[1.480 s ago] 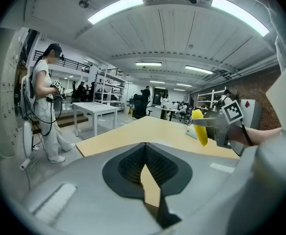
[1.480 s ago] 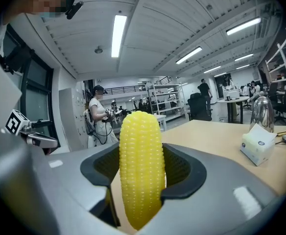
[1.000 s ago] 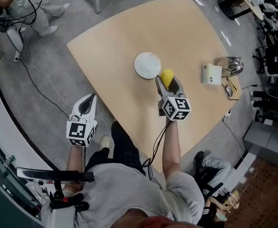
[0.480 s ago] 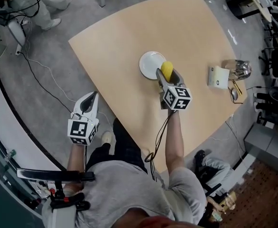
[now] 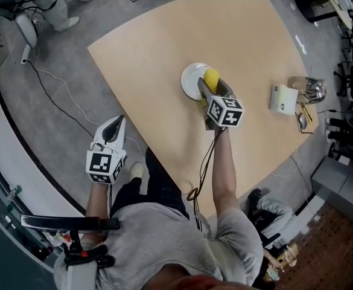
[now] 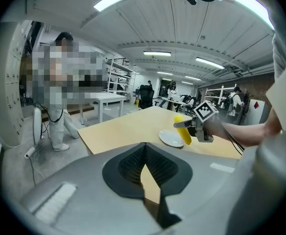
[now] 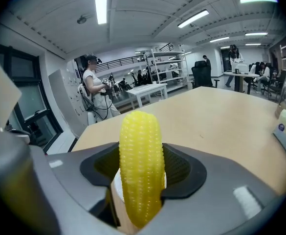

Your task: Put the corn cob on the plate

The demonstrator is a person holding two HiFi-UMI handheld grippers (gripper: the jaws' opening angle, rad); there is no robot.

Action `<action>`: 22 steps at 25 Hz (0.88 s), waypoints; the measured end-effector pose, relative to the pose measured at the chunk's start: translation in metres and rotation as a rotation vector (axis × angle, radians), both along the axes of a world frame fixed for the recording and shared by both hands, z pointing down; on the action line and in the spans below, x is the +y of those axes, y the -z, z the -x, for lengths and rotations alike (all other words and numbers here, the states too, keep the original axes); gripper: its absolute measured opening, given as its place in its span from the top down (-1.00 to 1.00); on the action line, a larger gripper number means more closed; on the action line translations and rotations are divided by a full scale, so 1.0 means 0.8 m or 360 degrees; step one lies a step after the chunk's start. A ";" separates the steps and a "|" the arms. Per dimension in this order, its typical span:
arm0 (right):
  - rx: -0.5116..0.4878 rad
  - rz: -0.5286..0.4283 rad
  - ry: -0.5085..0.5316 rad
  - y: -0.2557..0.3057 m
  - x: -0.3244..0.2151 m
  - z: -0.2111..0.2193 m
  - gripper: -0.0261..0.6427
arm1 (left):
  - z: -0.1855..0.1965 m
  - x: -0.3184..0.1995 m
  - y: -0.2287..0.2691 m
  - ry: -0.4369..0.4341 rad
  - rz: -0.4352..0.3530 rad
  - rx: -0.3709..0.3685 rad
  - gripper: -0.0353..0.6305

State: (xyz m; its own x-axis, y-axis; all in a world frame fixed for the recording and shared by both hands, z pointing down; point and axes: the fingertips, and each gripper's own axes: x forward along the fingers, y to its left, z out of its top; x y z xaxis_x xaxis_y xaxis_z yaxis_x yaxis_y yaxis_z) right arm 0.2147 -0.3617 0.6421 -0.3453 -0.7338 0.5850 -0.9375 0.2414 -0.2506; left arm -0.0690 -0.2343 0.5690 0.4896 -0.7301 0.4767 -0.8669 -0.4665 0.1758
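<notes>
My right gripper (image 5: 210, 88) is shut on the yellow corn cob (image 5: 210, 79), held upright between its jaws (image 7: 140, 168). It hangs over the near right edge of the white plate (image 5: 193, 77) on the tan table (image 5: 164, 41); a bit of plate (image 7: 115, 185) shows behind the cob. From the left gripper view the corn cob (image 6: 182, 130) and plate (image 6: 170, 138) are far off to the right. My left gripper (image 5: 110, 131) is off the table, over the floor at the left, its jaws (image 6: 147, 180) together with nothing between them.
A white box (image 5: 283, 98) and a shiny metal object (image 5: 309, 89) sit near the table's right edge. Cables (image 5: 49, 92) trail on the grey floor at left. A person (image 7: 95, 93) stands beyond the table, and other desks and shelves stand further back.
My right gripper has carried the corn cob forward, from just right of the plate to over the plate's near edge. The left gripper has stayed put.
</notes>
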 end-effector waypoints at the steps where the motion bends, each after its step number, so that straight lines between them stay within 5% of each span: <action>1: -0.0004 0.0019 0.0000 -0.004 -0.003 0.000 0.15 | 0.000 -0.001 -0.003 0.0002 0.0010 -0.0003 0.83; 22: 0.0025 0.0243 0.0046 -0.047 -0.027 0.004 0.15 | -0.005 -0.020 -0.021 0.0019 0.0068 0.0001 0.83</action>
State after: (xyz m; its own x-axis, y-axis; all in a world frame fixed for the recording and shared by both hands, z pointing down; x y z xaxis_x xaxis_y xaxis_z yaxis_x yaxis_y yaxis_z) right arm 0.2111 -0.3837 0.6794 -0.3549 -0.6260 0.6944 -0.9348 0.2285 -0.2718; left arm -0.0649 -0.2507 0.5859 0.4814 -0.7149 0.5072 -0.8721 -0.4484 0.1957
